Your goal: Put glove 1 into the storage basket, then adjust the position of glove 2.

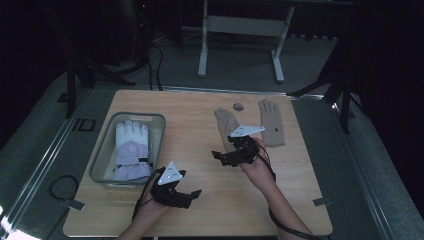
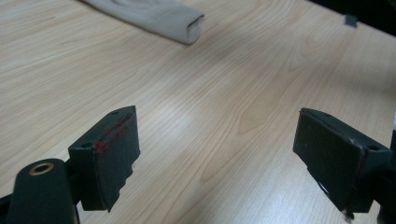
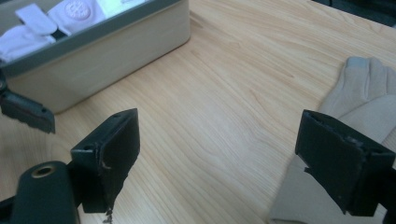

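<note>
Two beige gloves lie flat at the table's far right: one point(image 1: 225, 122) partly under my right hand's gripper, the other point(image 1: 271, 122) beside it. My right gripper point(image 1: 220, 157) hovers over the nearer glove's cuff end, its jaws pointing left. In the right gripper view it point(image 3: 219, 121) stands open over bare wood, the beige glove point(image 3: 359, 88) by its right jaw. My left gripper point(image 1: 191, 196) is low near the front edge, open. In its own view the left gripper point(image 2: 218, 126) has nothing between its jaws, and a beige glove's cuff point(image 2: 159, 14) lies farther off.
A clear bin point(image 1: 102, 150) at the table's left holds a white padded glove point(image 1: 131, 147); its wall point(image 3: 107, 56) shows in the right gripper view. A small grey disc point(image 1: 238, 106) lies near the far edge. A white table frame point(image 1: 240, 30) stands beyond.
</note>
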Motion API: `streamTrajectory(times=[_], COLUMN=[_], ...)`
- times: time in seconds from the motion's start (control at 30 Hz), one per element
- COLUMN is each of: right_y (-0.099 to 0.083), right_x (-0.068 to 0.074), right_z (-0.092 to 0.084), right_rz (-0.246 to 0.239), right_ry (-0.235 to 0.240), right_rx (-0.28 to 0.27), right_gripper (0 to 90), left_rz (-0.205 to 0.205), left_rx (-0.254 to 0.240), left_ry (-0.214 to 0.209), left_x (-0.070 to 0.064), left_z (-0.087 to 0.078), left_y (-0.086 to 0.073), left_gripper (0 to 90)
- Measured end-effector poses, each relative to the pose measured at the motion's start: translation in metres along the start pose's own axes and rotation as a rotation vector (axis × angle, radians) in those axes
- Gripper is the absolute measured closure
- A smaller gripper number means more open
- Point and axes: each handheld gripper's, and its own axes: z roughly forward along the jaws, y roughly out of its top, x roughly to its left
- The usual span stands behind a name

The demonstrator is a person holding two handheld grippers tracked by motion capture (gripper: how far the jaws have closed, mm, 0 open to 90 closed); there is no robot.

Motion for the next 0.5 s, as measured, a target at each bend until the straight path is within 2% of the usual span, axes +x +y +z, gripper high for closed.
streamTrajectory(times=[0.07, 0.23, 0.33, 0.43, 0.5], right_y=[-0.006, -0.029, -0.043, -0.055, -0.061], right_x=[-0.003, -0.013, -0.019, -0.025, -0.029], right_z=[-0.001, -0.006, -0.009, -0.011, -0.015], right_rz=[-0.014, -0.012, 0.008, 0.044, 0.064], right_ry=[-0.008, -0.009, -0.021, -0.030, -0.033], right_rx=[0.004, 0.012, 0.030, 0.067, 0.071], right_gripper=[13.8, 13.8, 13.9, 12.6, 12.6], left_rz=[-0.002, 0.030, 0.049, 0.047, 0.047], left_rx=[-0.008, -0.006, -0.016, -0.021, -0.026], left_ry=[-0.009, 0.017, 0.028, 0.028, 0.034], left_x=[0.000, -0.001, -0.002, -0.001, -0.001], left_z=[0.004, 0.009, 0.010, 0.011, 0.011], left_y=[-0.005, -0.013, -0.016, -0.017, -0.018], left_gripper=[14.5, 14.6, 14.5, 14.6, 14.5])
